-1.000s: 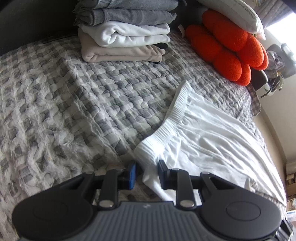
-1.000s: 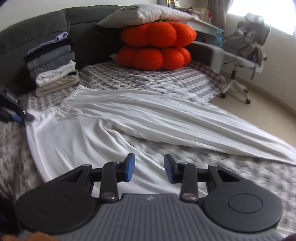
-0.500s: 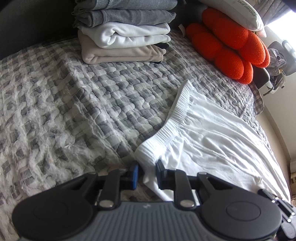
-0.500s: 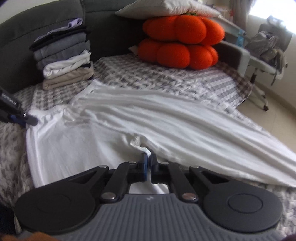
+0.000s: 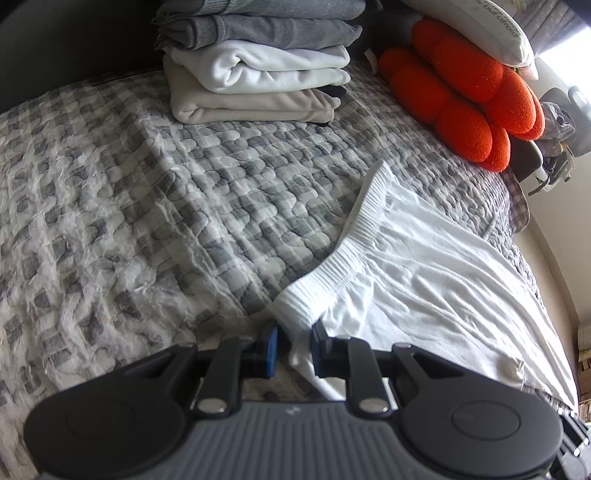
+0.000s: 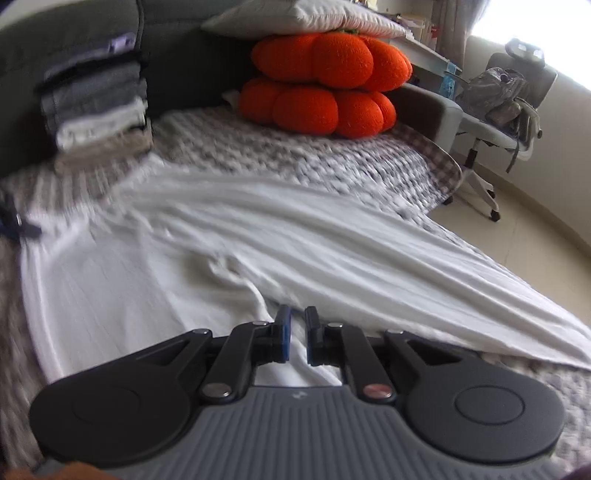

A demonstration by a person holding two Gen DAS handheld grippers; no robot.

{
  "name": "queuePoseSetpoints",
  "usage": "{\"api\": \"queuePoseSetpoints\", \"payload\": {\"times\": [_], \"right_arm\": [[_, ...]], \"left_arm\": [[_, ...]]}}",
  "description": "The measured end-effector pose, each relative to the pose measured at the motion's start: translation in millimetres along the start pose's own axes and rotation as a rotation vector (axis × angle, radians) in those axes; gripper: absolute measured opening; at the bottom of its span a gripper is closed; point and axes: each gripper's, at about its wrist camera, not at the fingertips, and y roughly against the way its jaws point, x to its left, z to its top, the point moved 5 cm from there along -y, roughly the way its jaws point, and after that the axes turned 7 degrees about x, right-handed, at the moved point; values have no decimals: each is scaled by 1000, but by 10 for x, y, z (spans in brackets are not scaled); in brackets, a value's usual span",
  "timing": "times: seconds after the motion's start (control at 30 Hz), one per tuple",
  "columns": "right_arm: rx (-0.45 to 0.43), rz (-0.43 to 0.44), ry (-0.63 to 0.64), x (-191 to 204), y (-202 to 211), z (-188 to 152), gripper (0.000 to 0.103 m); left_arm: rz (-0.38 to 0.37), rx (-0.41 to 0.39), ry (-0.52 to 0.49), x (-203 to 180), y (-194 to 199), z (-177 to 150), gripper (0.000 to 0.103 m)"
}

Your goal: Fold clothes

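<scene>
White ribbed trousers (image 5: 424, 280) were laid across a grey-and-white checked bedspread (image 5: 155, 206), the elastic waistband (image 5: 354, 236) at one end and the legs stretched toward the foot of the bed. The corner of the waistband was seen pinched between the narrowly set jaws of the left tongs (image 5: 293, 341). The right tongs (image 6: 295, 334) were held low over the crotch of the trousers; their jaws, having just closed and then eased slightly apart, stood nearly together with white cloth behind the gap, and whether cloth was gripped could not be told. A stack of folded clothes (image 5: 258, 62) was placed at the head of the bed, well apart from the trousers, beside two orange cushions (image 6: 325, 85) topped by a pillow (image 6: 303, 14).
</scene>
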Motion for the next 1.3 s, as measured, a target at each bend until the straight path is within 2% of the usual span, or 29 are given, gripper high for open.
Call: {"api": "queuePoseSetpoints", "payload": {"times": [0.07, 0.17, 0.2, 0.3, 0.33, 0.37, 0.43, 0.53, 0.6, 0.87, 1.0, 1.17, 1.3], "right_arm": [[34, -65, -2, -166, 13, -115, 9], [17, -44, -121, -497, 199, -216, 10], [4, -32, -145, -566, 276, -238, 16], [-9, 8, -124, -556, 393, -292, 20], [-4, 27, -117, -517, 388, -317, 23], [5, 43, -115, -461, 350, -343, 35], [24, 69, -108, -352, 272, -389, 37], [34, 13, -54, -213, 146, -370, 37], [43, -44, -42, -271, 131, -319, 36], [81, -246, -81, -851, 122, -499, 37], [30, -185, -93, -772, 335, -483, 40], [-51, -109, 10, -461, 643, -415, 45], [-77, -20, 79, -191, 750, -426, 45]], "left_arm": [[-3, 0, 2, 2, 5, -1, 18], [-14, 3, 13, 17, 12, 7, 18], [-17, 4, 16, 21, 11, 9, 18], [-15, 5, 20, 18, 1, 10, 18], [-14, 5, 20, 16, -2, 9, 18], [-12, 5, 21, 16, -7, 8, 18], [-8, 5, 21, 21, -18, 3, 18], [-12, 6, 34, 40, -29, -1, 18], [-10, 5, 33, 40, -33, -1, 19], [-3, 6, 31, 37, -37, 1, 19], [-12, 7, 42, 47, -31, 3, 19], [-31, 11, 57, 57, -18, -1, 19], [-44, 12, 67, 62, -8, -5, 19]]}}
